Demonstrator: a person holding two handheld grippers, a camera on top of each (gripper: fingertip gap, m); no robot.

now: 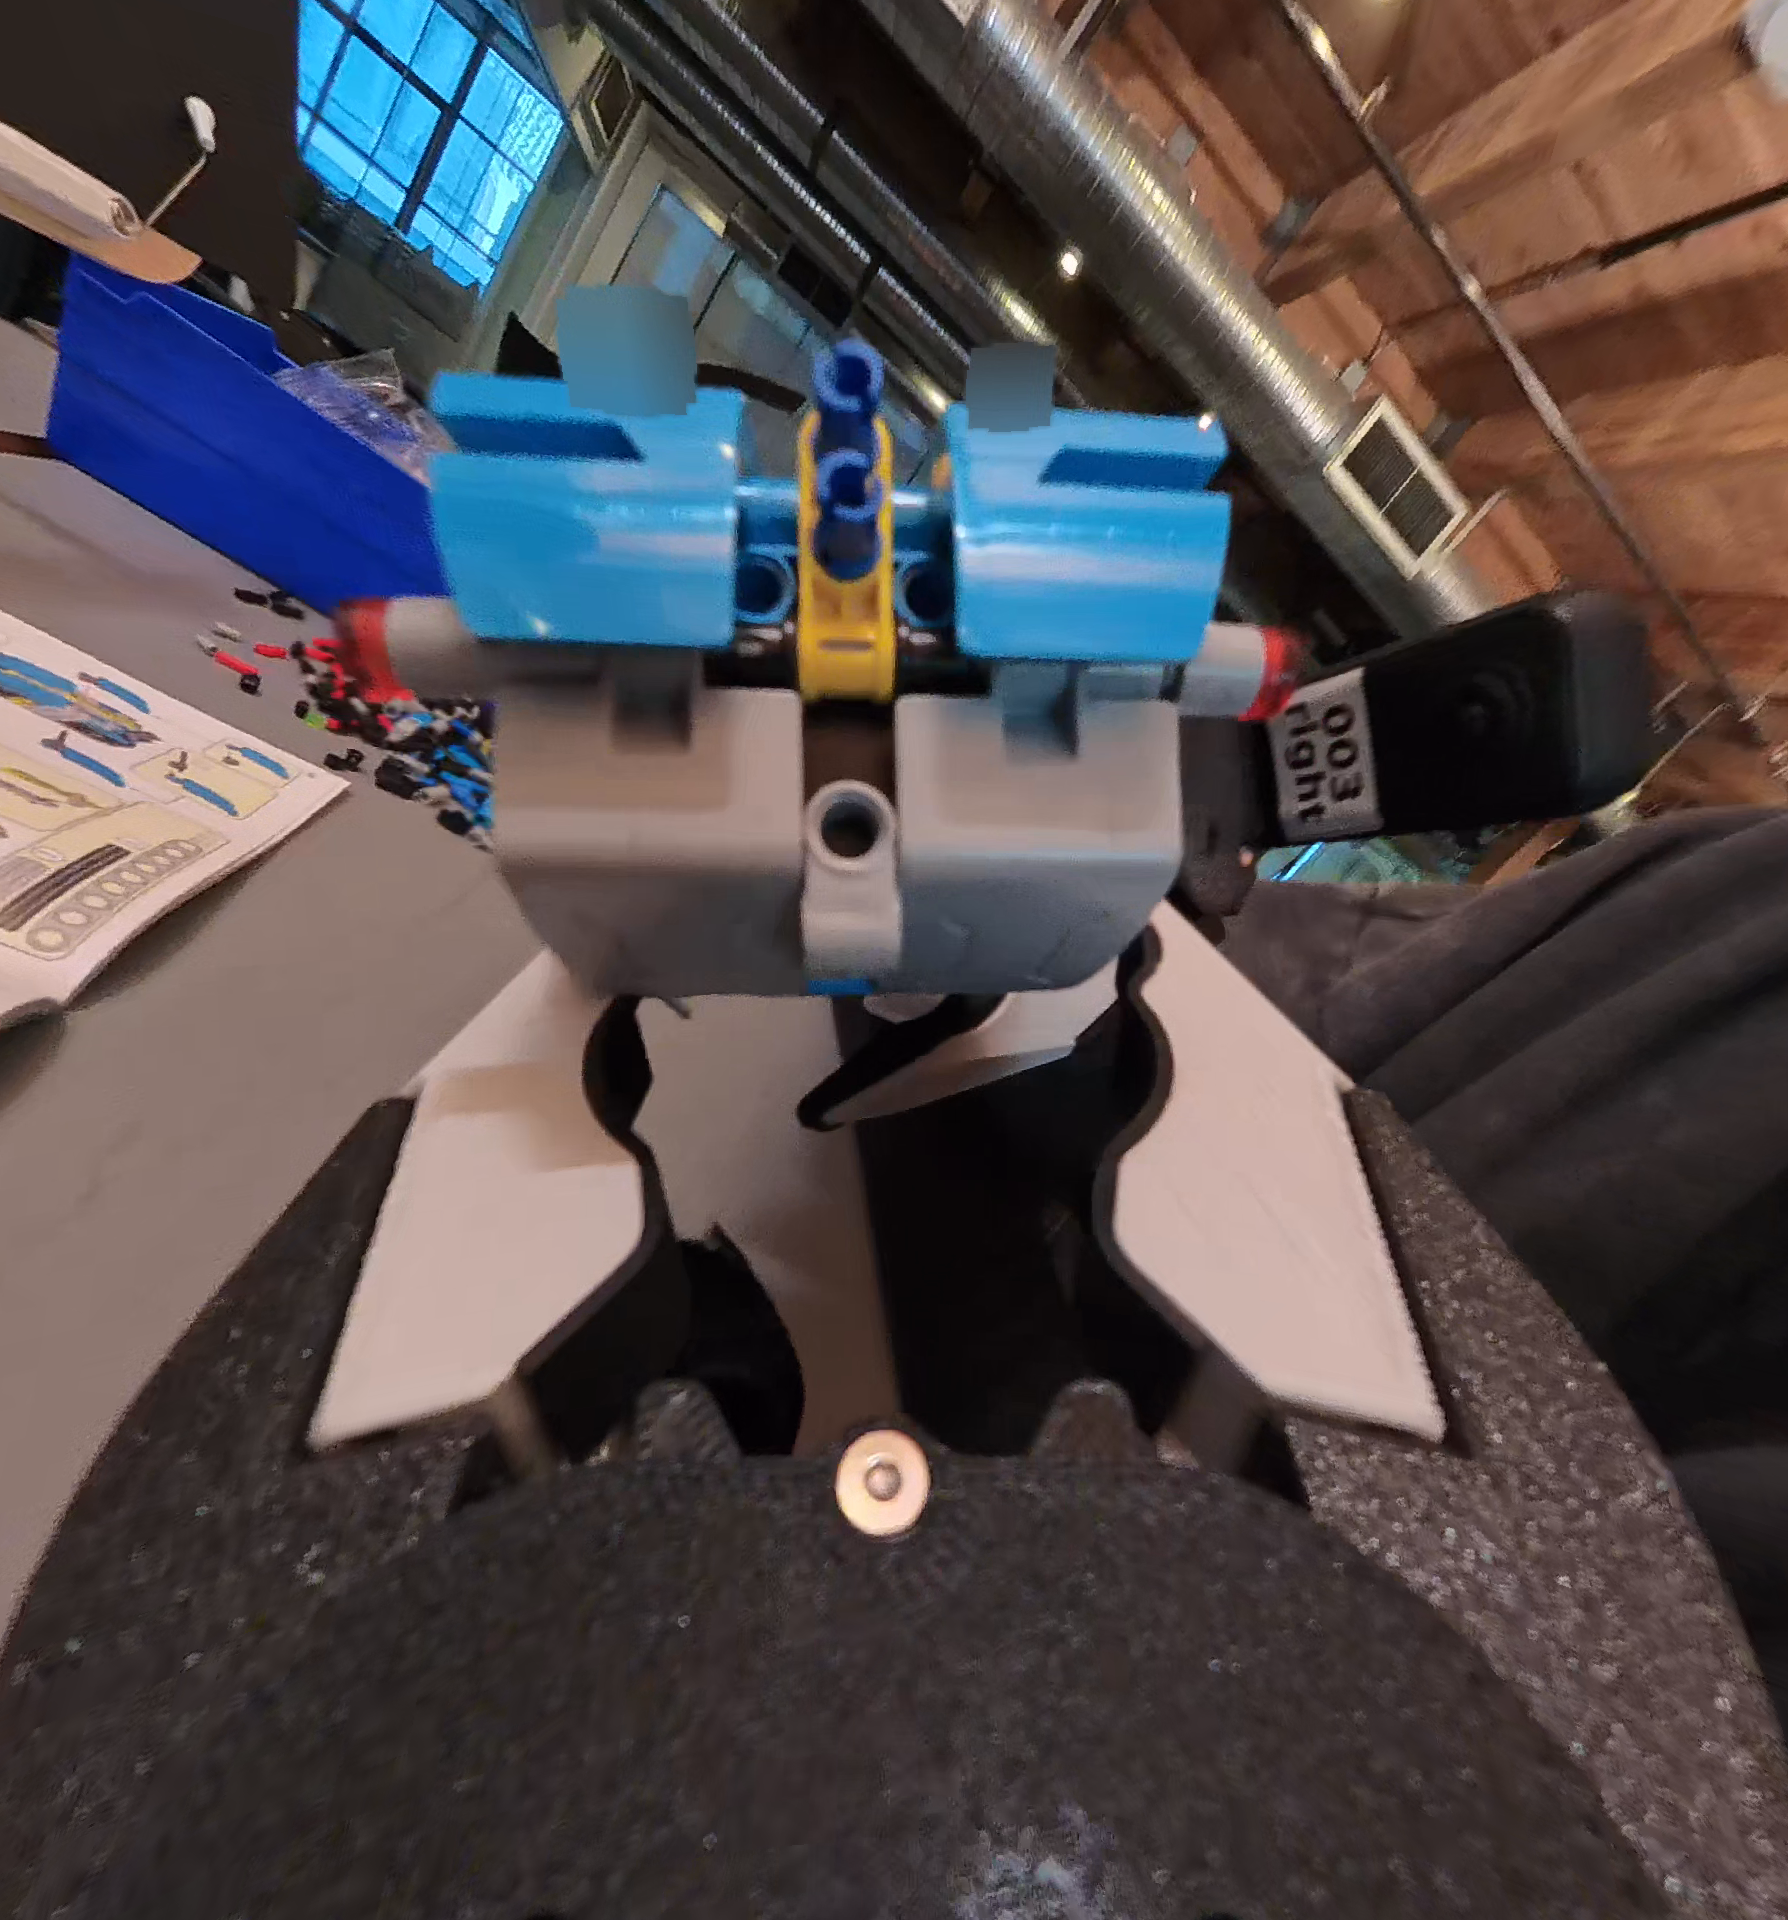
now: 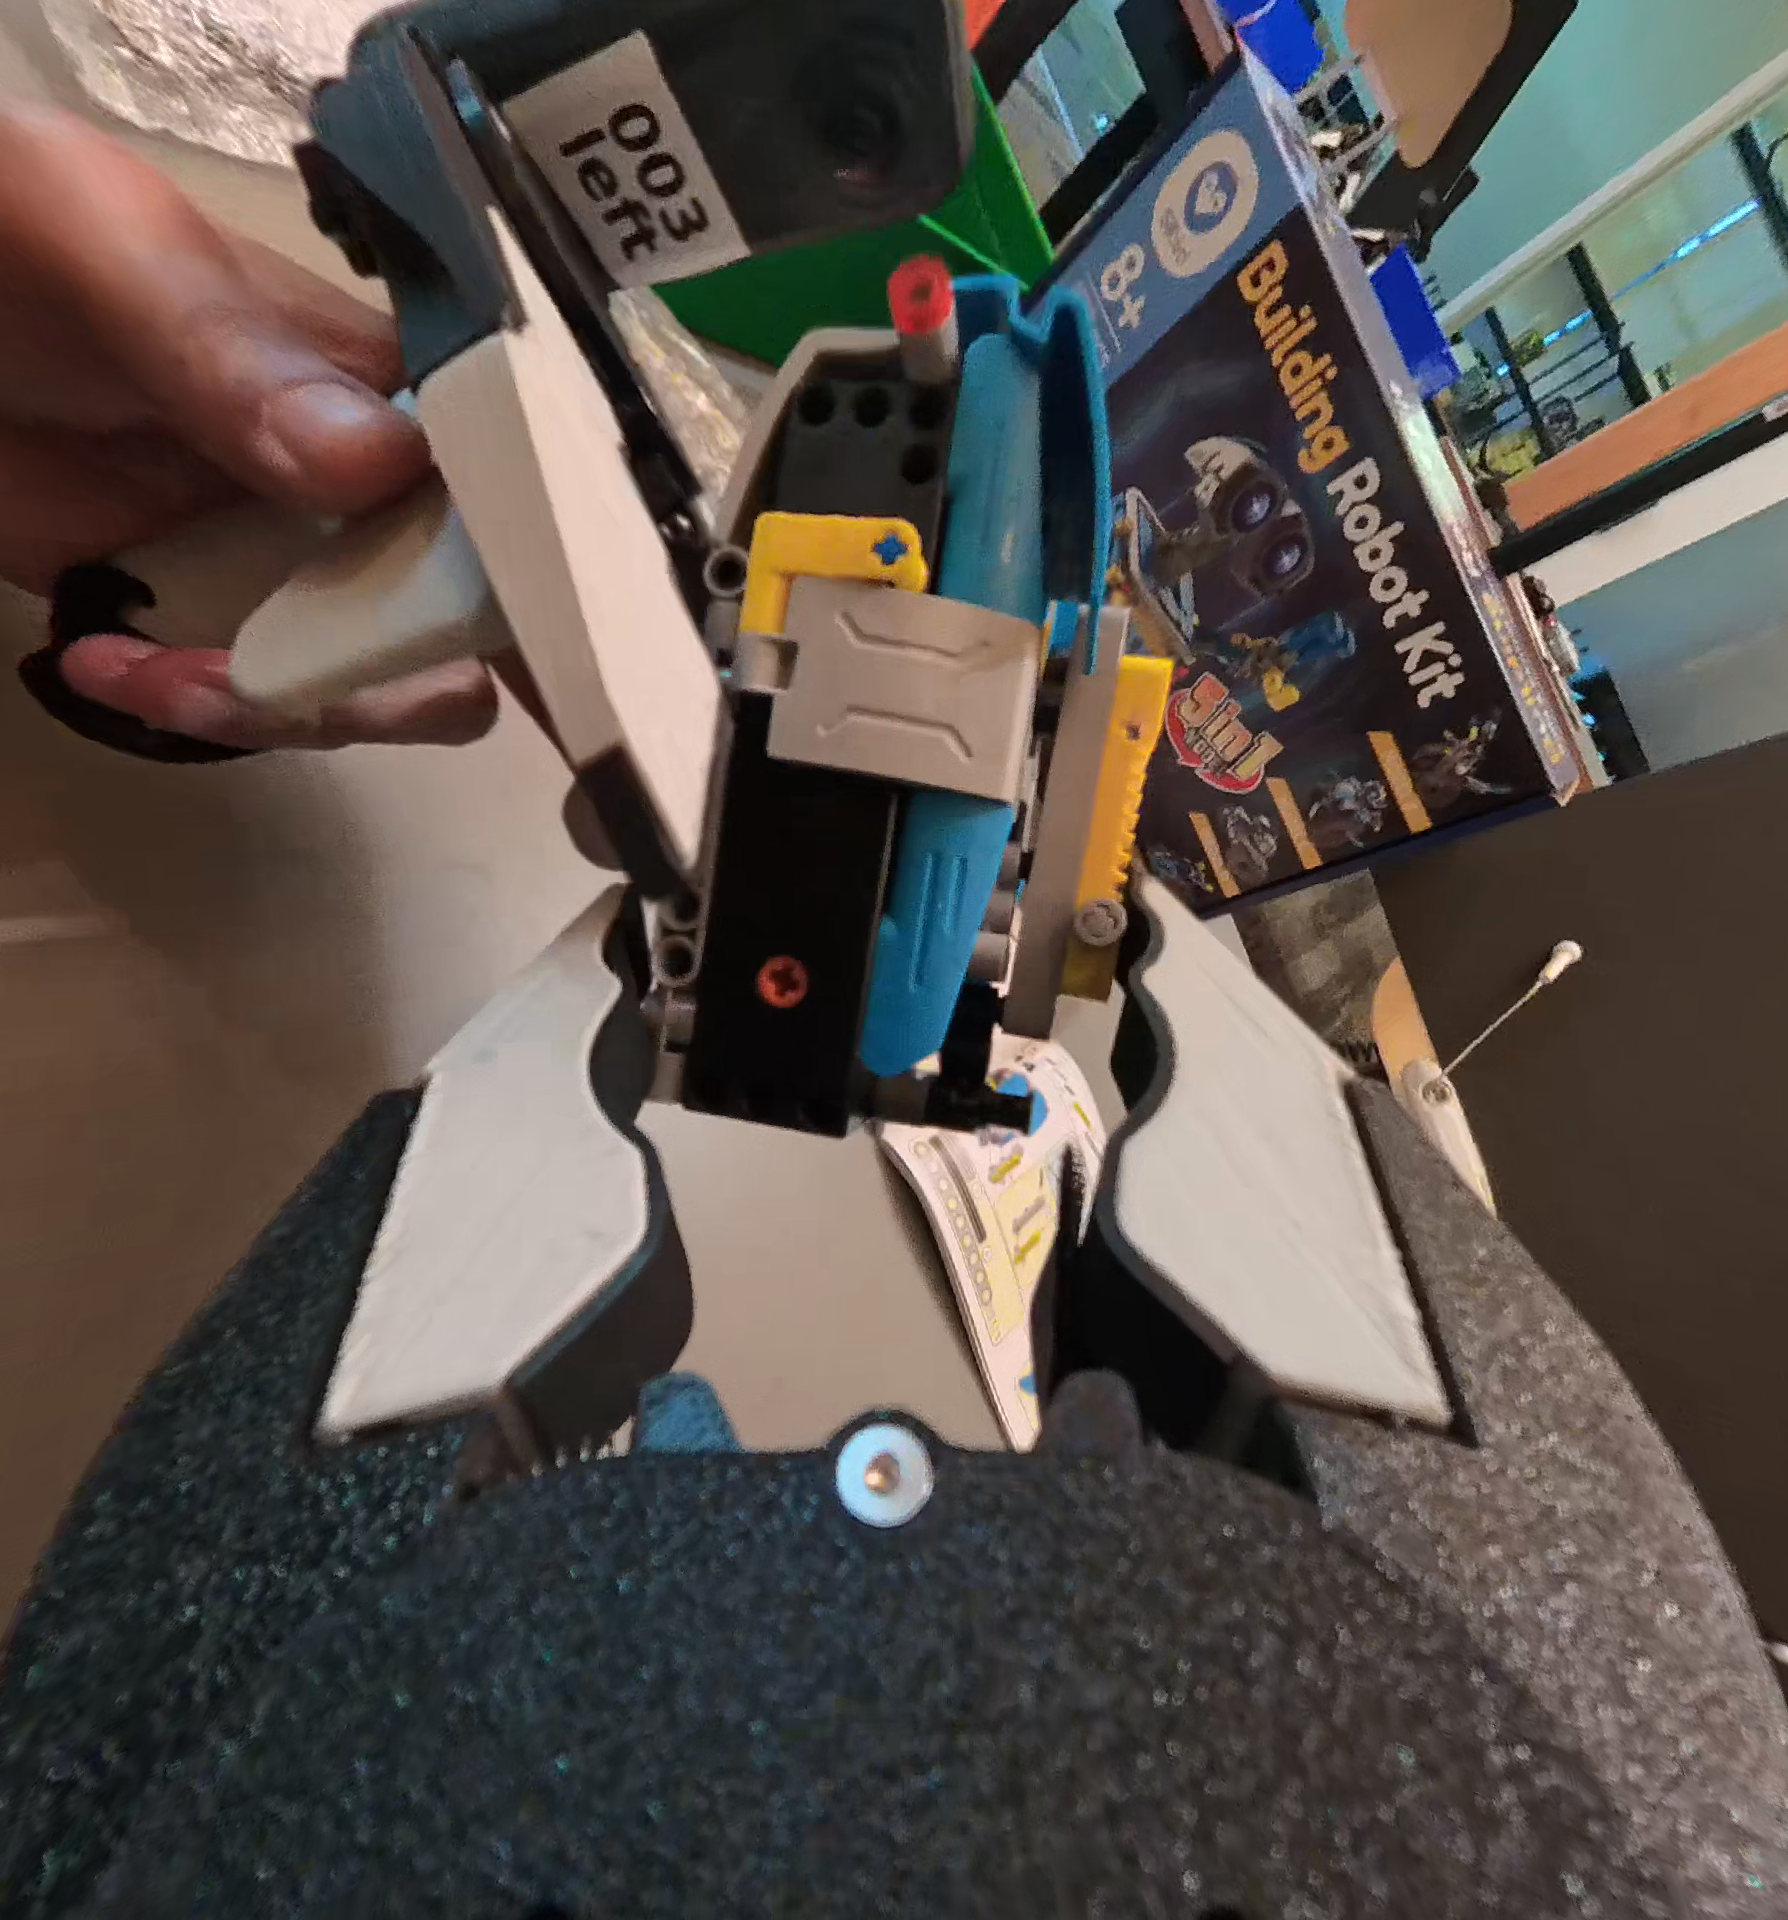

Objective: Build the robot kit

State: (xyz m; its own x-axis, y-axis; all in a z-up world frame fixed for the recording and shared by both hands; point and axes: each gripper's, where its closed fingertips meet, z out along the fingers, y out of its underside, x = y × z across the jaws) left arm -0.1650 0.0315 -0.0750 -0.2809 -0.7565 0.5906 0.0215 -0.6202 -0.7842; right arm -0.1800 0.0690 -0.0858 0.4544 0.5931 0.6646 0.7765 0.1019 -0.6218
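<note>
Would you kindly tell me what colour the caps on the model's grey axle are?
Red caps, clearest in the left wrist view.

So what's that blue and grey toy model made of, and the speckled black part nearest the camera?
Toy model: seemingly hard moulded plastic, glossy, with sharp highlights on its blue panels and round pin holes. Speckled black part: looks like matte, grainy printed plastic or foam; the picture leaves it open.

Printed writing stands on a white paper label (image 1: 1326, 764) at three o'clock, another white label (image 2: 641, 156) at eleven o'clock, and a dark blue cardboard box (image 2: 1316, 582) at two o'clock.
</note>
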